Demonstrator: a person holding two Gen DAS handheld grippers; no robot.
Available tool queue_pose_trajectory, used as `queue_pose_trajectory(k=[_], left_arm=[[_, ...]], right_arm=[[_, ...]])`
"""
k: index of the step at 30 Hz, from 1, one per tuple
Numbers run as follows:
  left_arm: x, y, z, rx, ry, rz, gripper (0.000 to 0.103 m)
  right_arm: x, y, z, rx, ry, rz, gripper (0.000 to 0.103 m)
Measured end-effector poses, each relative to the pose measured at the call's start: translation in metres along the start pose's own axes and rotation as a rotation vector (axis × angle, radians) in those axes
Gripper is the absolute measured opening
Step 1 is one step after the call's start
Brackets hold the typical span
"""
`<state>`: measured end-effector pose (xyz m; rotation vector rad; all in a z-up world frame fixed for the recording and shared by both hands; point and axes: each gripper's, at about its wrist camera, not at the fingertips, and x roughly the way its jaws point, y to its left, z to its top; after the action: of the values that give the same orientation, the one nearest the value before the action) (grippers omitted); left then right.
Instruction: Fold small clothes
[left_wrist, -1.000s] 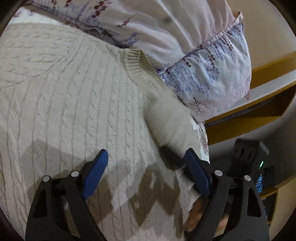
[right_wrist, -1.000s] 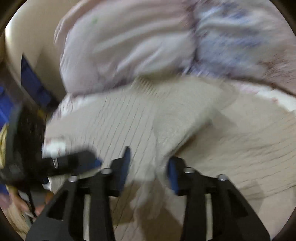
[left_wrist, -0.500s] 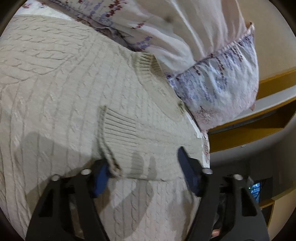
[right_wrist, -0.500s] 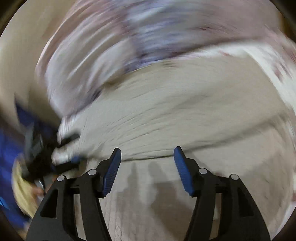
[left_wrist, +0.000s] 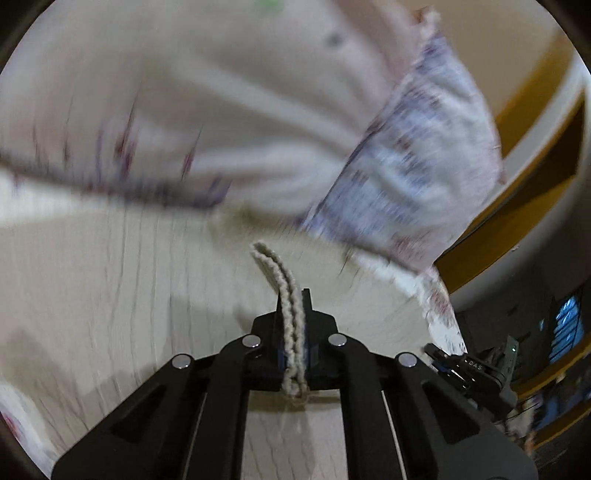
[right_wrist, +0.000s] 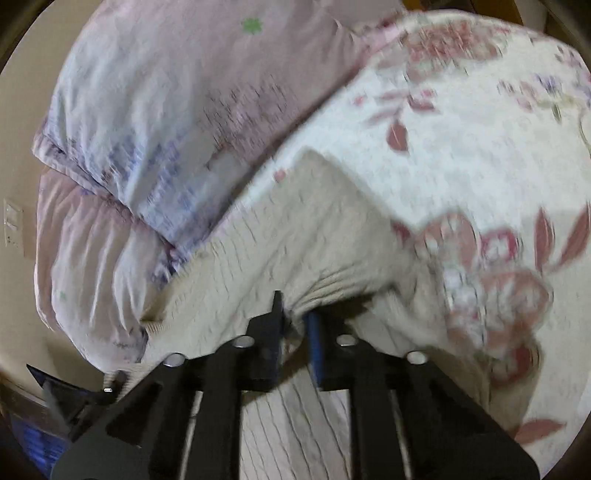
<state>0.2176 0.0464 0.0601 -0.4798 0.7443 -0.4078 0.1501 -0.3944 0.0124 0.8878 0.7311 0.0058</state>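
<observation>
Lettering, right gripper body, left wrist view: pale characters, roughly "DAS"; blurred, reading uncertain.
Lettering, right wrist view: none legible.
Bedding: printed flowers only, no words.
Wall plate, left edge of right wrist view: no marking readable.
Numbers, brands, signs: none readable in either view.

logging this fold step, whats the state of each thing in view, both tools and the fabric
left tool: shut on the sweater's ribbed edge, two layers pinched
right tool: shut on a ribbed part of the sweater
sweater: cream cable knit, spread on the bed, bunched at the right tool
duvet: pale lilac, heaped beyond the sweater
floral bedspread: lying under the sweater
</observation>
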Motion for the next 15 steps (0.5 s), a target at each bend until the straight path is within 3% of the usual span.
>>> queue_pose_trajectory(k=[1,3,8,13,15], left_arm=[[-0.007,-0.003,0.002,0.039,-0.052,0.005,0.006],[-0.005,-0.002,0.000,0.084,-0.067,0.047,0.006],[0.034,0.031,-0.015,0.021,0.107,0.149,0.006],[0.039,0.040,-0.022,0.015,0.154,0.202,0.009],[0.036,0.044,-0.024,0.013,0.165,0.224,0.015]], right_arm=[[-0.009,0.006,0.000,-0.028,-0.052,0.021,0.010],[-0.023,0.015,-0.005,-0.096,-0.135,0.019,0.010],[0.006,0.005,-0.019,-0.098,0.012,-0.124,0.010],[0.004,-0.002,-0.029,-0.116,0.063,-0.173,0.011],[-0.002,0.000,-0.033,-0.134,0.091,-0.181,0.017]])
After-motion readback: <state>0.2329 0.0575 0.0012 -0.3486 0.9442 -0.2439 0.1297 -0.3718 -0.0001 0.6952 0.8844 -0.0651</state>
